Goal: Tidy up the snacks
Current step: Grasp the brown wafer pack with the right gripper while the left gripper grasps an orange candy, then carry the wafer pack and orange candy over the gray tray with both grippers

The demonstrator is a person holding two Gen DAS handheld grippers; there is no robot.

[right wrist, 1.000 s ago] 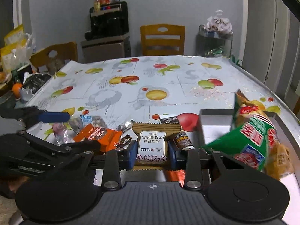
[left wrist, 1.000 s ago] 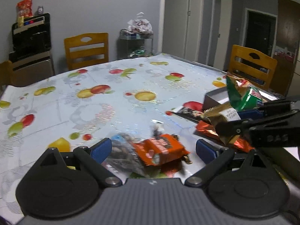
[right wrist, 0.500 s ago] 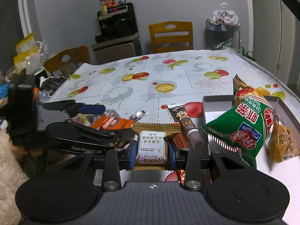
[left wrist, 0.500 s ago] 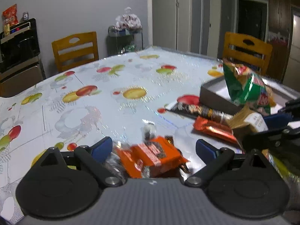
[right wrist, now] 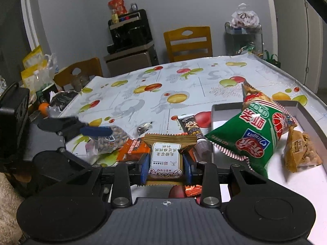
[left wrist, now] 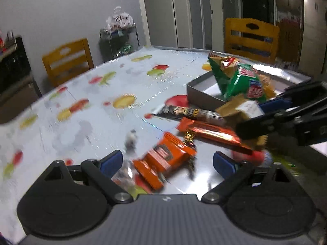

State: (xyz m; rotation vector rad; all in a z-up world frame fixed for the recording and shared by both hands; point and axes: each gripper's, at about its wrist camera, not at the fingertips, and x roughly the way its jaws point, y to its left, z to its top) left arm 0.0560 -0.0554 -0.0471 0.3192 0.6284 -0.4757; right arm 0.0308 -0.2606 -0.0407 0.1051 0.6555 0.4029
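Right fingers [right wrist: 166, 163] clamping brown packet [right wrist: 165, 155] beside tray [right wrist: 302, 110] rim, left fingers [left wrist: 167, 161] wide over orange pack [left wrist: 163, 159]

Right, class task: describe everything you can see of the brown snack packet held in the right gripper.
The brown packet is a small, flat pillow pack of glossy film with zigzag-cut ends at top and bottom. A white label with printed Chinese text, upside down in the right wrist view, covers its middle. It lies roughly level, clamped at both sides by the blue pads of the right gripper, which is shut on it. It is held above the other snacks near the grey tray; whether it touches them cannot be told.
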